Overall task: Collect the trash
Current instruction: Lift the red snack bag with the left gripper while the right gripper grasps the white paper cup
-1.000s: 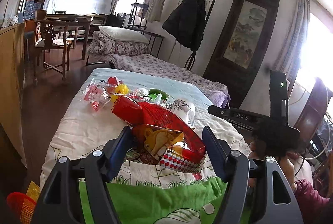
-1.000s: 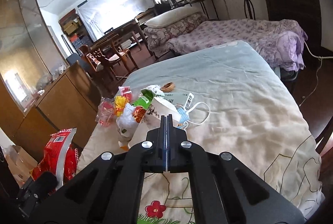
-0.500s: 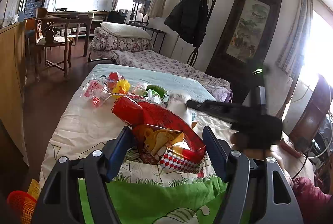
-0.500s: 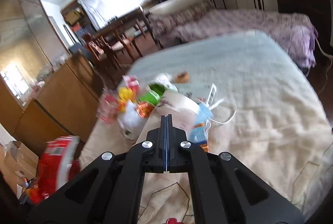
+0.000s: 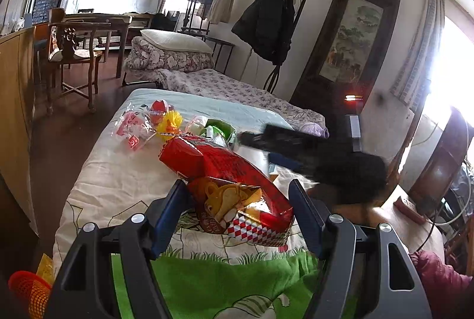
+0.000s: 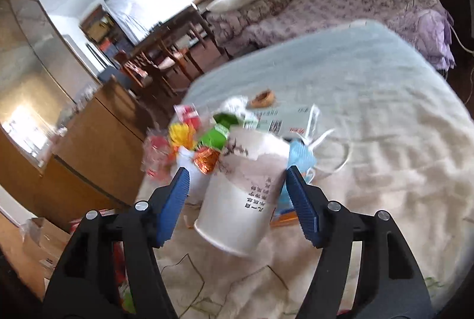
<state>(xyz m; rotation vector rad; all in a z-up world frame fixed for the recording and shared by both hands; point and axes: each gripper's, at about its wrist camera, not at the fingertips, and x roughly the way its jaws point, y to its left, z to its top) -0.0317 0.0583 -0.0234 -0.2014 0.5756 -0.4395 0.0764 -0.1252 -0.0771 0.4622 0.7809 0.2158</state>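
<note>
My left gripper (image 5: 237, 215) holds a red snack bag (image 5: 225, 185) between its blue pads, above the bed. My right gripper (image 6: 237, 200) is open, its jaws on either side of a white paper cup (image 6: 240, 194) that lies tilted on the bed, not touching it. Behind the cup lies a pile of trash: a green wrapper (image 6: 216, 135), a yellow and red wrapper bundle (image 6: 180, 135), a blue face mask (image 6: 299, 162) and a flat carton (image 6: 284, 120). In the left wrist view the right gripper (image 5: 296, 147) shows as a dark blur over the pile.
The bed (image 6: 370, 87) carries a cream and pale blue cover. A wooden cabinet (image 6: 89, 141) stands along its left side. A red basket (image 5: 26, 289) sits on the floor at lower left. A second bed (image 5: 225, 84), chairs and a table stand beyond.
My right gripper has opened and moved forward and down, so the white cup now lies between its jaws. My left gripper has kept hold of the red bag, nearly still.
</note>
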